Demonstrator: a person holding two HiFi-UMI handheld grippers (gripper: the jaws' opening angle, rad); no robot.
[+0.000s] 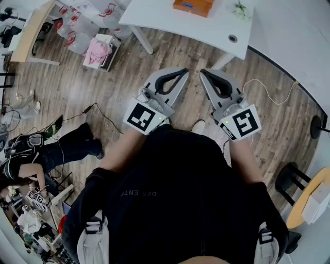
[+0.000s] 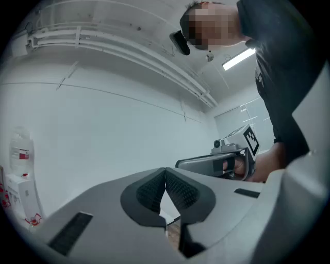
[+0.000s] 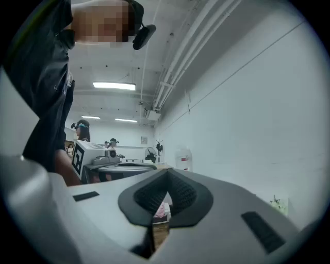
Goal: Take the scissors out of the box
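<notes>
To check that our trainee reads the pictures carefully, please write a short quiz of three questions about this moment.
1. True or false: the left gripper has its jaws wide apart.
2. The orange box lies on: A the wooden floor; B the white table; C the pink cloth.
3. What does the right gripper hold?
Key: 1 false; 2 B; 3 nothing, its jaws are shut and empty.
</notes>
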